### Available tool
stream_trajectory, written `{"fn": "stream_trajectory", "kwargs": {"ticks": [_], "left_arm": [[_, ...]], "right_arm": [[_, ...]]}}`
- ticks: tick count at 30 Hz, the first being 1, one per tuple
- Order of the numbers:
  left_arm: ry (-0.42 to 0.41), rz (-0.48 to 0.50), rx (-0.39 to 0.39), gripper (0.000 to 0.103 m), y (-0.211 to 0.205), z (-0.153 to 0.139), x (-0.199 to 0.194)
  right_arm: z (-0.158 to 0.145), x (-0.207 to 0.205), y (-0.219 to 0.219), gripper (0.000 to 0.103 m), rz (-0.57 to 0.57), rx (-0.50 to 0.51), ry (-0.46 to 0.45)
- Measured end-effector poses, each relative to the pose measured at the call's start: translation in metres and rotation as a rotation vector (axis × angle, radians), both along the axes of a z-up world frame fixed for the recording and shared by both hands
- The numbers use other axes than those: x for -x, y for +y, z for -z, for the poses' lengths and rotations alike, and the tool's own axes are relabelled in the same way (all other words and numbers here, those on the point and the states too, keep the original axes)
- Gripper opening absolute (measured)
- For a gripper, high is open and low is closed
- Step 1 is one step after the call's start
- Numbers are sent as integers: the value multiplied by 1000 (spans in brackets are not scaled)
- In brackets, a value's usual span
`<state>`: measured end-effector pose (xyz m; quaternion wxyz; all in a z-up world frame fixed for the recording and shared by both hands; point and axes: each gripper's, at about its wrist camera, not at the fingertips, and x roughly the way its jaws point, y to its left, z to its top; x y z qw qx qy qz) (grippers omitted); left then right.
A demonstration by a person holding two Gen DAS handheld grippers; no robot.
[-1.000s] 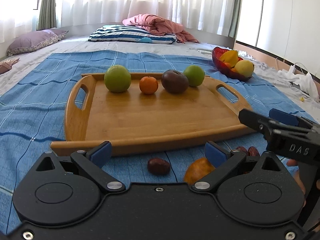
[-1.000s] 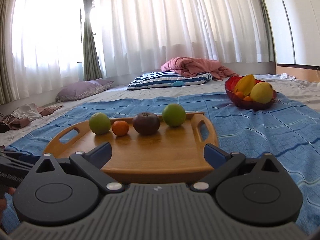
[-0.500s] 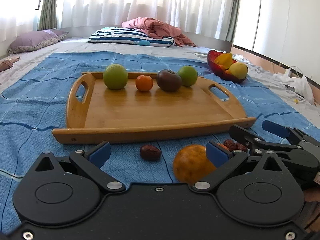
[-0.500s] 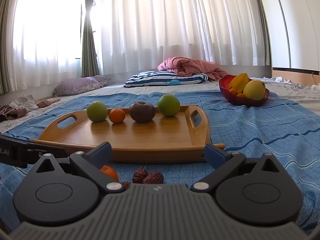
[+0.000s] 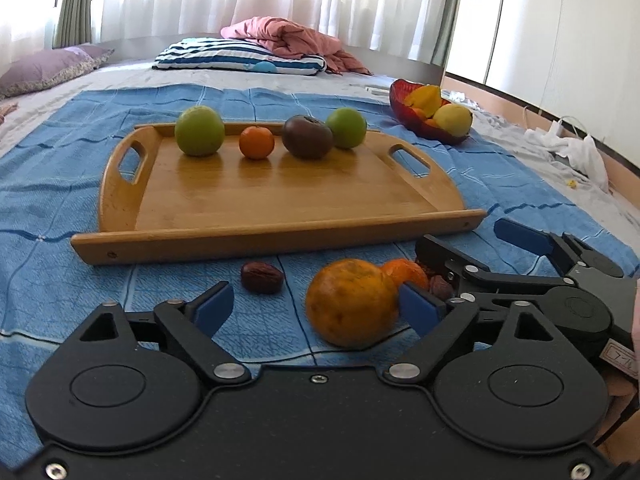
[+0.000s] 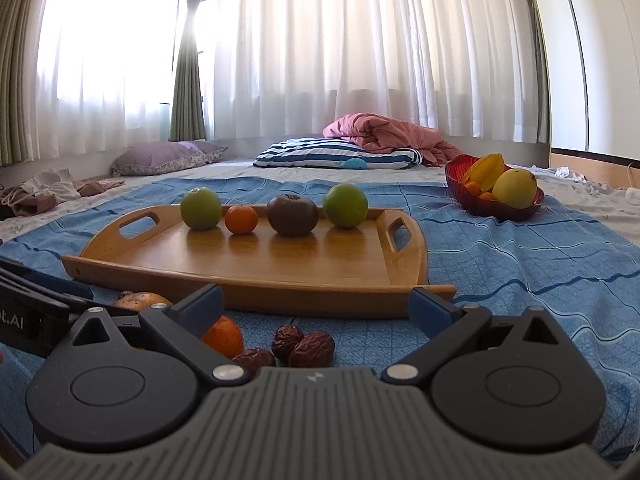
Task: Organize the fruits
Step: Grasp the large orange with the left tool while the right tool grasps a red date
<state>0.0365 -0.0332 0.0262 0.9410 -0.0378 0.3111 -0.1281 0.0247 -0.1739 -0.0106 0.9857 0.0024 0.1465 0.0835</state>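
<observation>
Left gripper (image 5: 316, 306): lower centre; jaws have just been closing around the large orange (image 5: 351, 302), one pad beside it, not yet gripping.
Right gripper (image 6: 316, 306): wide, empty, above dates (image 6: 304, 346).
Tray (image 5: 280, 232): mid-frame, four fruits lined along its far edge, front free for more.

A smooth, glossy wooden tray (image 5: 280, 196) rests on a matt, woven blue cloth (image 5: 52, 184). The large orange (image 5: 352, 304) has dimpled skin; the date (image 5: 262, 277) looks wrinkled.
</observation>
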Motion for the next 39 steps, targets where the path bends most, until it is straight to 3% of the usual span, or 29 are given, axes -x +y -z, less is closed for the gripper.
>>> {"fn": "stream_trajectory", "kwargs": {"ticks": [8, 13, 19, 22, 26, 33, 39], "left_arm": [[39, 10, 48, 74, 0, 3, -1], [69, 28, 93, 61, 2, 5, -2], [65, 19, 103, 55, 1, 3, -2], [44, 7, 86, 54, -2, 2, -1], [17, -6, 57, 54, -8, 2, -1], [5, -16, 33, 51, -17, 3, -1], [-3, -22, 27, 51, -18, 5, 0]], "right_arm": [[0, -1, -3, 103, 9, -20, 6], [0, -1, -3, 103, 12, -18, 9], [-1, 2, -4, 100, 19, -20, -15], [-2, 8, -1, 91, 38, 3, -61], [1, 10, 8, 67, 84, 69, -67], [6, 10, 12, 48, 53, 84, -1], [9, 12, 11, 40, 53, 46, 42]]}}
